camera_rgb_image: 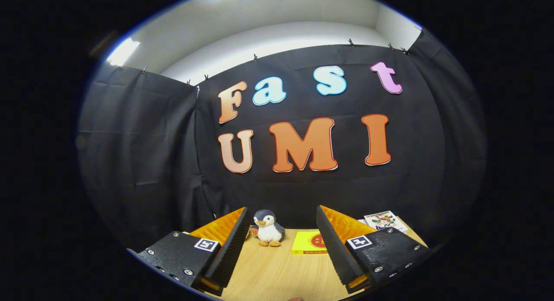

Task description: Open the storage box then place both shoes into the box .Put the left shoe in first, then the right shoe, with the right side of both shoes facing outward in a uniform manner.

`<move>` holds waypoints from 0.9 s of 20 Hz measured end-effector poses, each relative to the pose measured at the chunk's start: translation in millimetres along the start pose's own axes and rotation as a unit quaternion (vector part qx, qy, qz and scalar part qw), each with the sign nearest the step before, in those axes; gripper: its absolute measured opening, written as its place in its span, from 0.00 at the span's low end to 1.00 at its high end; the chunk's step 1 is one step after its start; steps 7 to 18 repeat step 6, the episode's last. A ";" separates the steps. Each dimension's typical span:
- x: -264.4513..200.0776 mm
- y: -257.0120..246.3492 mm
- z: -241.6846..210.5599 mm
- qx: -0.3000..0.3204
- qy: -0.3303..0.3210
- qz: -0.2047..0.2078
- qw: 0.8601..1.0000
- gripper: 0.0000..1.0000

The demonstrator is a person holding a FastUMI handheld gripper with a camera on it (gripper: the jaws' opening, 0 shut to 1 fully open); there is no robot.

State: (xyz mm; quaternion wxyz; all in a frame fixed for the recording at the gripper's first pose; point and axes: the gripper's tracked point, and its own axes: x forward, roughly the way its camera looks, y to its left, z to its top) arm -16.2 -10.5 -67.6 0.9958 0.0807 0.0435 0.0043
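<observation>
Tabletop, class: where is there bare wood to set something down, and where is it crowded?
The table lies bare between the fingers of the open gripper, up to the penguin toy and yellow box. It is crowded along the black cloth wall, where the toy, the box and, beyond one finger, a picture card sit.
</observation>
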 end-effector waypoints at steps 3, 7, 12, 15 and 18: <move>-2.2 3.2 -1.2 -0.001 0.006 0.006 1.000 0.92; -3.5 -0.4 0.0 -0.006 0.005 -0.001 1.000 0.92; -3.5 -0.4 0.0 -0.006 0.005 -0.001 1.000 0.92; -3.5 -0.4 0.0 -0.006 0.005 -0.001 1.000 0.92; -3.5 -0.4 0.0 -0.006 0.005 -0.001 1.000 0.92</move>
